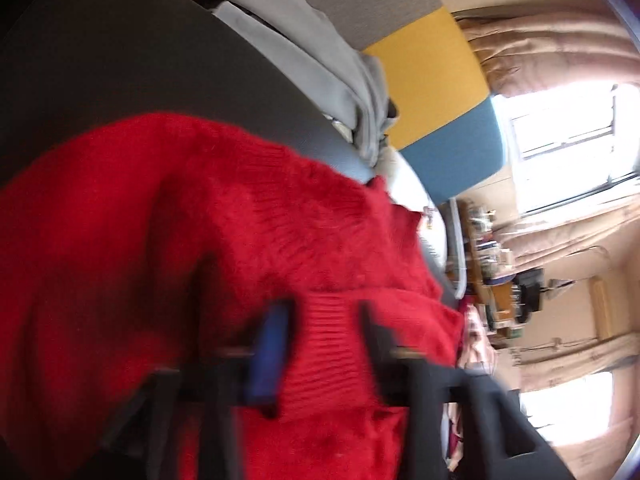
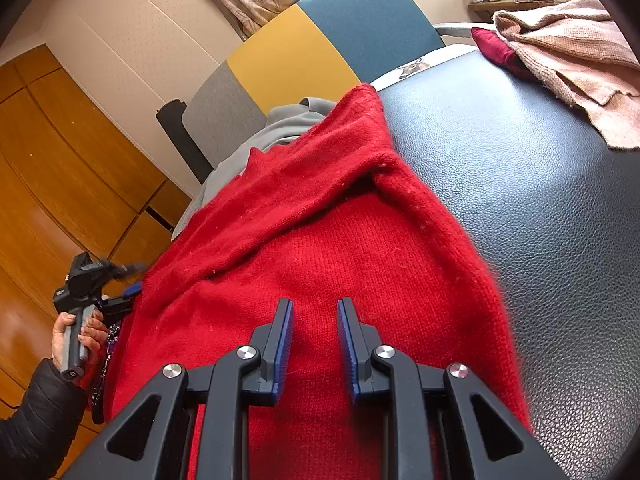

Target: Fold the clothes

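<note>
Sweater [image 2: 320,248], red knit, lies on dark leather-look table top [image 2: 540,184], spread from near edge toward far-left corner. Fabric: fine fuzzy knit, small pale lint specks on surface. One layer is folded diagonally over the body, giving a thick rolled ridge from lower left up to a peak near centre. Far tip of sweater reaches table's far edge. Ribbed band [image 1: 336,332] is seen in left wrist view, directly between L fingers. L side of garment overlaps a grey garment [image 2: 280,128] lying behind it.

R gripper [image 2: 314,344]: jaws stand a narrow gap apart, blue pads [image 2: 286,344] facing each other, hovering over sweater body near front edge. Whether the tips touch the knit: cannot tell. Nothing pinched between pads.

L gripper [image 1: 320,344]: view blurred; jaws apart, ribbed band visible in the gap, pads not pressing it. In R wrist view same gripper [image 2: 132,298] sits at sweater's L edge, held by a hand [image 2: 76,340] w/ dark padded sleeve.

Other items: pink knit garment [image 2: 572,72] at far-right table corner, well apart from sweater; dark red cloth [image 2: 492,46] just beside it. Chair backs, grey/yellow/blue [image 2: 300,48], behind table.
</note>
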